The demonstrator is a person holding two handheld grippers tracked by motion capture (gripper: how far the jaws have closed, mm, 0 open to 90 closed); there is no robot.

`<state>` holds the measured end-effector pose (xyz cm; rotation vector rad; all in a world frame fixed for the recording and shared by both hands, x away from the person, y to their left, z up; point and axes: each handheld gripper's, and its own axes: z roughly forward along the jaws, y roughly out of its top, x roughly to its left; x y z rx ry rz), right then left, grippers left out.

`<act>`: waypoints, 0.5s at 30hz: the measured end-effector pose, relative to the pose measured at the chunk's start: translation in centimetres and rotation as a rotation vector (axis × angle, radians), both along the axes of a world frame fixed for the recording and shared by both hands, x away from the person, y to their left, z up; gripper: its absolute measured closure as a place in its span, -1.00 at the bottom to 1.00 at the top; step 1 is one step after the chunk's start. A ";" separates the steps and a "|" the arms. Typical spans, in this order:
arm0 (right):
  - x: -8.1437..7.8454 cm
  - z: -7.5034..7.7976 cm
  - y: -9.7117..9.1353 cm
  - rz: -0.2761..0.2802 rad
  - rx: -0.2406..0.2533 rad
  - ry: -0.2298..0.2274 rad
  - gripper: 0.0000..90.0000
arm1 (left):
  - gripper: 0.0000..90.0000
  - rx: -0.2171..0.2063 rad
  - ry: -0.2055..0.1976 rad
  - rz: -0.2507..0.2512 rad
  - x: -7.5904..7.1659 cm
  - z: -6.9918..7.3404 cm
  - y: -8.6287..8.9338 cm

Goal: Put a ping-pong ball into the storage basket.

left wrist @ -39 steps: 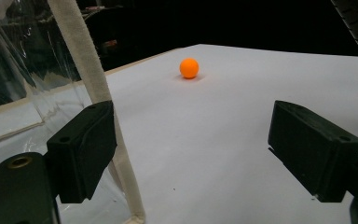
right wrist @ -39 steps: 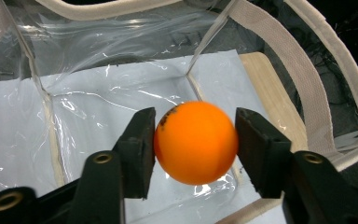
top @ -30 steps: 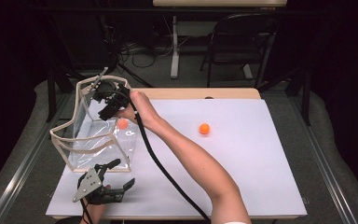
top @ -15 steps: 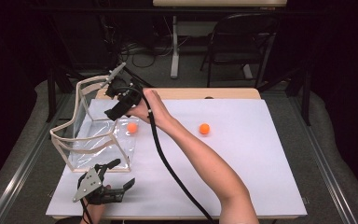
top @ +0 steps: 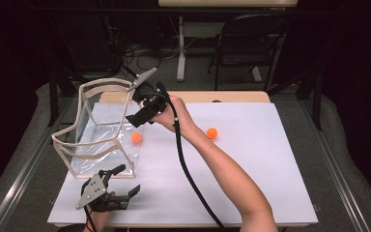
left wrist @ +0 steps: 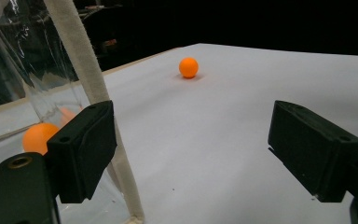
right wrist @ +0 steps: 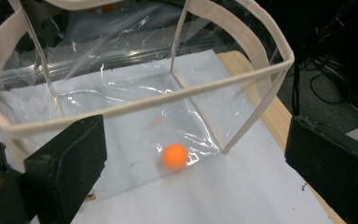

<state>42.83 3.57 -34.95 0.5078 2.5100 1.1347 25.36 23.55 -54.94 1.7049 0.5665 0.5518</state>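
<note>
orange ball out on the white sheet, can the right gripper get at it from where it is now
Probably yes. The ball lies alone on the sheet, outside the clear bag, with open surface around it. The right gripper is open and empty beside the bag.

No legible text, no labels, no brand marks, no numbers, no signs, checked across high view and both gripper views

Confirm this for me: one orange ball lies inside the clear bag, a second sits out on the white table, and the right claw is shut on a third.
Wrong on the claw: the right claw is open and empty above the clear bag, as the right gripper view shows. One orange ball lies inside; the second sits on the white table.
</note>
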 end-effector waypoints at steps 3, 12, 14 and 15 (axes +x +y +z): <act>-0.2 -0.5 -0.7 -0.004 0.004 0.006 -0.91 | -0.65 0.006 -0.003 -0.004 0.0 0.0 0.0; -1.0 -2.1 -2.5 -0.006 -0.001 -0.003 -0.93 | -0.65 0.005 -0.004 -0.007 0.0 0.0 -0.1; -1.1 -2.5 -3.0 -0.011 -0.001 0.006 -0.94 | -0.65 0.005 -0.004 -0.007 0.0 0.0 -0.1; -1.2 -2.7 -3.2 -0.013 -0.001 0.007 -0.95 | -0.65 0.005 -0.003 -0.007 0.0 0.0 -0.1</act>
